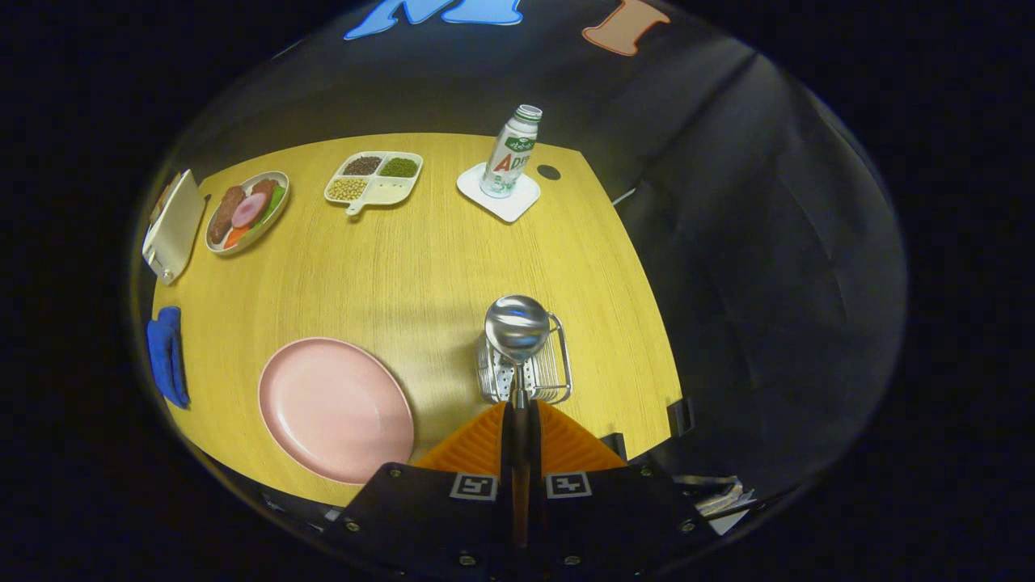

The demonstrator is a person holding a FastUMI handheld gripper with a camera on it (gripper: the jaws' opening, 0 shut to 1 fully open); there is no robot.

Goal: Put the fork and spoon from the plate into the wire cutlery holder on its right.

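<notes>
Gripper view: gripper (518,404) pinches the spoon (517,327) handle above the wire cutlery holder (527,373).

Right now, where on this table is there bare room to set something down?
The widest free patch is the wood between the pink plate, the divided tray and the coaster under the bottle. The far edge is crowded, with a food dish too. The tool is shut on the spoon above the wire holder.

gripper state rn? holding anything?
Gripper: fingers shut on the spoon handle, bowl end held out over the wire cutlery holder.
</notes>
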